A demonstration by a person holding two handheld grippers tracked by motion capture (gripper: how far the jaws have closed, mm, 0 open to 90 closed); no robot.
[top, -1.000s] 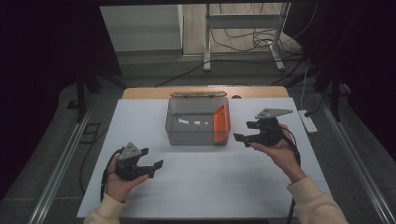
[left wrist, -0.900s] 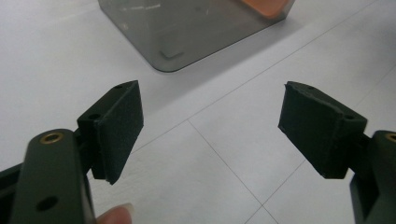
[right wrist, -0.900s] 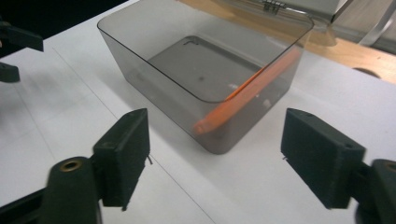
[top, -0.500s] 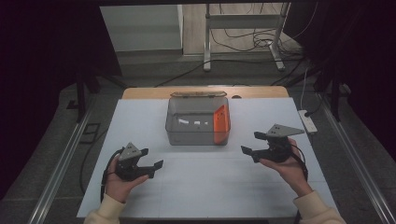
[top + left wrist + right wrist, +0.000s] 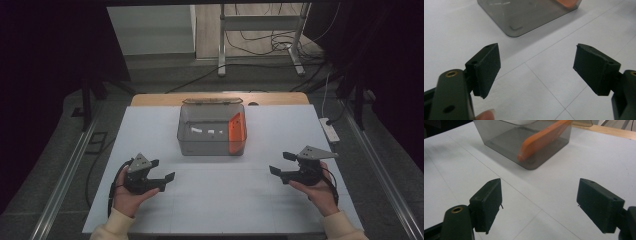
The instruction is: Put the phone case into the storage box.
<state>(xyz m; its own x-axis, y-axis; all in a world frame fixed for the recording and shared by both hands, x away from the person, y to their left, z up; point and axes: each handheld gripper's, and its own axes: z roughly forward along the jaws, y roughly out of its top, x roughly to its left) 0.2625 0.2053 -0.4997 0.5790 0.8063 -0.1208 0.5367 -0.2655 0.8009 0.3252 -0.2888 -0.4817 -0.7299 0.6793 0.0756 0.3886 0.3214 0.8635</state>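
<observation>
A smoky grey see-through box (image 5: 210, 145) stands at the middle back of the white table (image 5: 225, 200). An orange flat piece (image 5: 237, 129) leans inside it against its right wall. My left gripper (image 5: 163, 169) is held low at the front left, open, nothing between its pads (image 5: 487, 65); the box's corner (image 5: 524, 15) lies ahead of it. My right gripper (image 5: 280, 163) is at the front right, open and empty, its jaws having just opened a little wider. Beyond its pads (image 5: 599, 203) I see the box (image 5: 506, 142) and the orange piece (image 5: 541, 138).
A wooden edge (image 5: 150, 99) runs behind the white surface. A white power strip (image 5: 330, 130) lies off the table's right side. A metal stand (image 5: 260, 35) and cables are on the floor beyond. Bare white surface stretches between the two grippers.
My right hand has come back from beside the box toward the front right of the table and sunk lower. The left hand has stayed put.
</observation>
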